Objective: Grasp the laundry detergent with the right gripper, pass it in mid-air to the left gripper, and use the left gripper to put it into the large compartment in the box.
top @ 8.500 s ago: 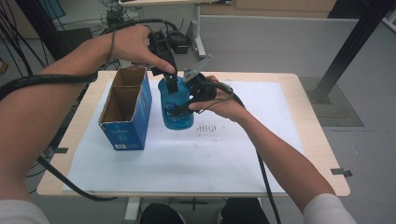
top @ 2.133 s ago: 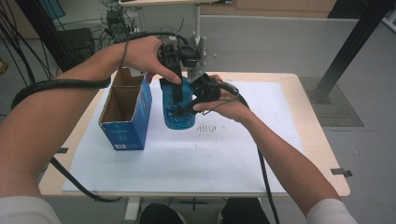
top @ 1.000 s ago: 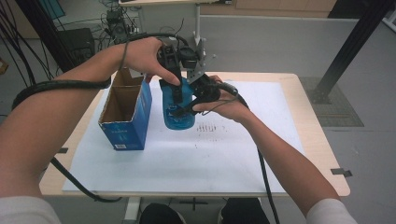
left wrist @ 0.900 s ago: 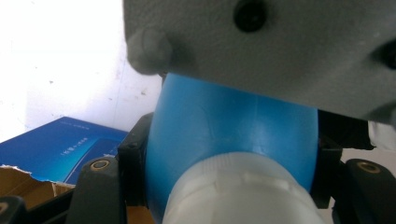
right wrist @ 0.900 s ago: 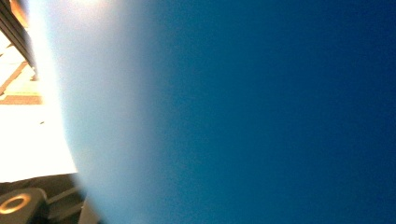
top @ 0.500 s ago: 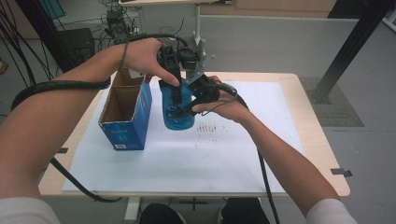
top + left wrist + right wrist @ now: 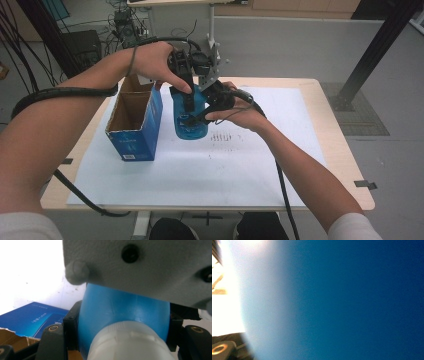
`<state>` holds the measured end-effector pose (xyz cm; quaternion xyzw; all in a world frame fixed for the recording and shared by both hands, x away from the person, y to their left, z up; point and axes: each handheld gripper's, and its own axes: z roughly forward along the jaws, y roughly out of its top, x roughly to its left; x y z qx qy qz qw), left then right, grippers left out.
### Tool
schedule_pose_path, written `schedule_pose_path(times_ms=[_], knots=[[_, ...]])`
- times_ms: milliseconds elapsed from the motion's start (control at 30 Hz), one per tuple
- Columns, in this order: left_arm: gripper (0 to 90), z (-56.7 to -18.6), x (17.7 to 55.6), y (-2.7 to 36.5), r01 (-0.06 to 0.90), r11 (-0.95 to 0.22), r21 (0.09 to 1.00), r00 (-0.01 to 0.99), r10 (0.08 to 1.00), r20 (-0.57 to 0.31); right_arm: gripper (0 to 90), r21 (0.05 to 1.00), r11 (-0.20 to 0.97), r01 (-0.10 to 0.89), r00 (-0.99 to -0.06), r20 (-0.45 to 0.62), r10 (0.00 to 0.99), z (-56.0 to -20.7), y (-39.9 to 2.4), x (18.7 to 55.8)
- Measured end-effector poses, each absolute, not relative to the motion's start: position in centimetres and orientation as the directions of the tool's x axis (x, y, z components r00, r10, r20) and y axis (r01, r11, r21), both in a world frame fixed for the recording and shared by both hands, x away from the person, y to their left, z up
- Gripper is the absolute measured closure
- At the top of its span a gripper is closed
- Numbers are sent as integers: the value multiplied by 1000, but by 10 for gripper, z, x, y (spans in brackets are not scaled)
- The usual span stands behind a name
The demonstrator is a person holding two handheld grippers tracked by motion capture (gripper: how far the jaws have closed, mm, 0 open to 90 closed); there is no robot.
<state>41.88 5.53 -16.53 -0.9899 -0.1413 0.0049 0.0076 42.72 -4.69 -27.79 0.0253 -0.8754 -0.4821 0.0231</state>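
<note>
On the near part of the table (image 7: 345,165) lies a white sheet (image 7: 200,170), bare but for faint marks right of the bottle.

Farther in, the bottle (image 7: 189,117), blue with a white cap (image 7: 130,342), stands upright on the sheet, just right of the open blue box (image 7: 134,120) and apart from it. The right gripper (image 7: 192,119) comes in from the right and is clamped on the bottle's lower body. The left gripper (image 7: 189,100) reaches down from above, its jaws clenched on the blue shoulder just below the cap; in the left gripper view black pads press either side of the bottle.

Between the earliest picture and two seconds ago the left hand (image 7: 155,62) climbed from the bottle's middle to its top. Over the last second nothing has shifted: both grips hold and the bottle has not moved.

Likely the bottle is now braced for its next handling, perhaps work at the cap or a lift toward the box; which one cannot be told.
</note>
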Motion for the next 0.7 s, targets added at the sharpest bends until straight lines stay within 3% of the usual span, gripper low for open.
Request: schedule_pose_path(times_ms=[700], knots=[[364, -165, 417, 56, 282, -959, -16, 959, 283, -6, 428, 846, 533, -20, -997, 21, -71, -278, -45, 426]])
